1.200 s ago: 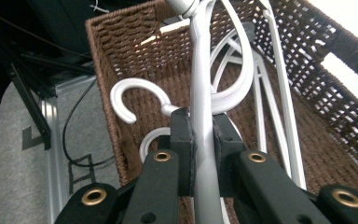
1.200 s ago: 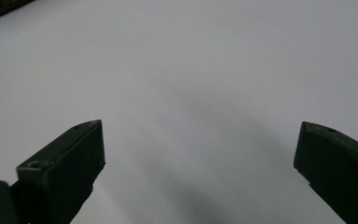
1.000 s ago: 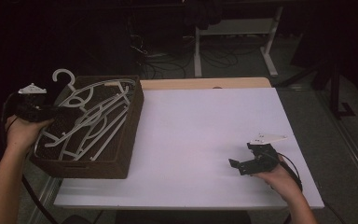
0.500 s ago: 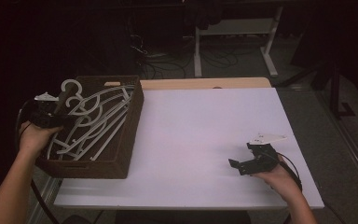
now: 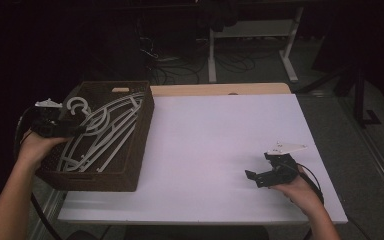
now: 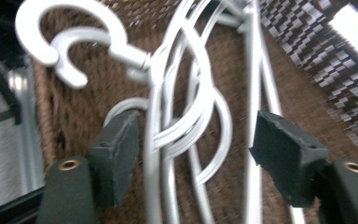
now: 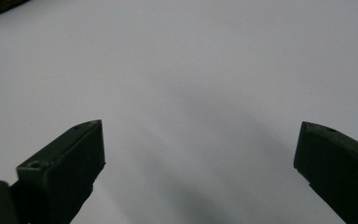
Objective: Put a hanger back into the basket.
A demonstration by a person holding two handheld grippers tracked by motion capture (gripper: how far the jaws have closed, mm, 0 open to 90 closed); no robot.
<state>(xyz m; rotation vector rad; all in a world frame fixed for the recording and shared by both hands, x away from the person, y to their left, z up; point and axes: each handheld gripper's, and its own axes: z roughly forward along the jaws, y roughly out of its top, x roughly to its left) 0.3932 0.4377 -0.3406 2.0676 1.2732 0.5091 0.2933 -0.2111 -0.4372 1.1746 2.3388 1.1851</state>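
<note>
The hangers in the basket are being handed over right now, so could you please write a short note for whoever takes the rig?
Left gripper: open, its jaws have just been opening; white hanger necks pass between them, pads not pressing.
Right gripper: open, nothing in it, resting low over the white table at its near right.
Things: a bundle of white plastic hangers lies in the brown woven basket at the table's left edge, hooks at the basket's left rim, by the left gripper.
Done: the hangers lie in the basket, released.
Left: probably draw the left gripper clear of the hanger necks without snagging them.
</note>
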